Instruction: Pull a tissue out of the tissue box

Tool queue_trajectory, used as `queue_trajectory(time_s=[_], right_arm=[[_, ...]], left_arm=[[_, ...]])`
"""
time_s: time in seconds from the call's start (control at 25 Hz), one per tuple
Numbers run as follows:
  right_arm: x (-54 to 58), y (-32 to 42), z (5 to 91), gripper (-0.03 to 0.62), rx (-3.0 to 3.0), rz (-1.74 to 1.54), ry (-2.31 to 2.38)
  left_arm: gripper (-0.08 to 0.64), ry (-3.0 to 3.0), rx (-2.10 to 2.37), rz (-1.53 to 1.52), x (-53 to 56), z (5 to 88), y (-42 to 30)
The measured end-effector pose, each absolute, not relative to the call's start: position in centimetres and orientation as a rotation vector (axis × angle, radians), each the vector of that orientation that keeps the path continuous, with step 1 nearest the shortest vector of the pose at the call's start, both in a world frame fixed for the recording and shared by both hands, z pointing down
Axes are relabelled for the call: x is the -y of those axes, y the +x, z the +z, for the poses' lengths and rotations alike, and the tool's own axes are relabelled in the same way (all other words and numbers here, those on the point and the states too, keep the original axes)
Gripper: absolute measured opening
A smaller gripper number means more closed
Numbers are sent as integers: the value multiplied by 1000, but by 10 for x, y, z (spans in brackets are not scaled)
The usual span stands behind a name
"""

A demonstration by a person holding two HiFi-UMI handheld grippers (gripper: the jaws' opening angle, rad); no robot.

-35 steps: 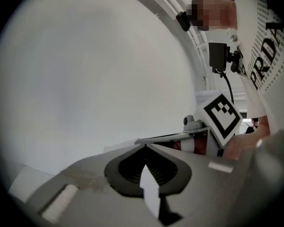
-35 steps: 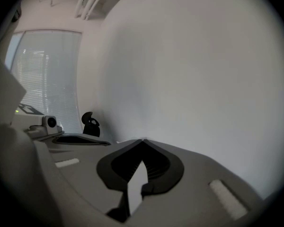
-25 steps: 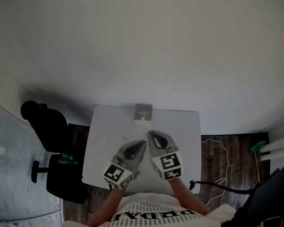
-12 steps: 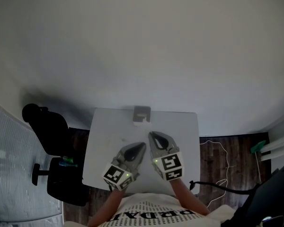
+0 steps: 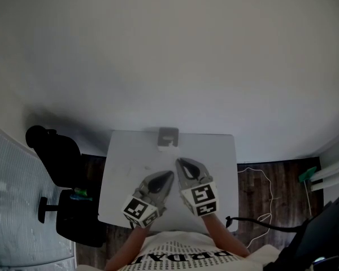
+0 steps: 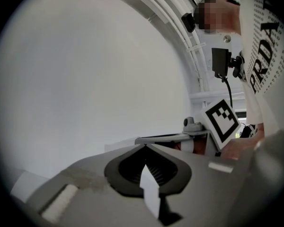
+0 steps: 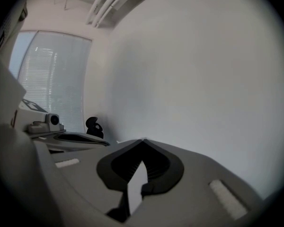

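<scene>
At the far edge of the white worktop sits the tissue box, a small grey squarish carton. A pale scrap at its near side may be a tissue standing out of the slot, though the head view shows it too small to be sure. Both grippers are toward the near edge, well apart from the box. The left gripper and the right gripper point roughly toward it with their tips near each other. Each has its jaws pressed together to a point, with nothing pinched between them. No loose tissue shows in either gripper, and none can be made out on the worktop, so no pulled sheet is on view. By my judgement this fits grippers poised ahead of a reach for the box just as well as grippers parked with a drawn sheet lying out of sight. The worktop is a smooth, matte rectangle with rounded corners. The grippers are grey moulded shells that taper like beaks, lined inside with dark ribbed pads. Each carries a marker cube in crisp black and white squares. A black office chair stands to the left on dark wood-plank flooring, and a plain pale wall fills the rest.
</scene>
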State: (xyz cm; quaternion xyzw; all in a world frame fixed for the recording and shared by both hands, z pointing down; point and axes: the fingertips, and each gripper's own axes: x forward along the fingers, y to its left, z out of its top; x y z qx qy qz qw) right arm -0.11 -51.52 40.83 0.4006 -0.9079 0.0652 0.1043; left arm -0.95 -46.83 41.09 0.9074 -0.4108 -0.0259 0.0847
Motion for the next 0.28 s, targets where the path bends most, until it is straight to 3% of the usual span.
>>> queue_trajectory(time_s=[0.28], right_arm=[[518,-1,409,8,2676,190,1173]], left_arm=[[-8,2708,1215,-82,470,412,-9]])
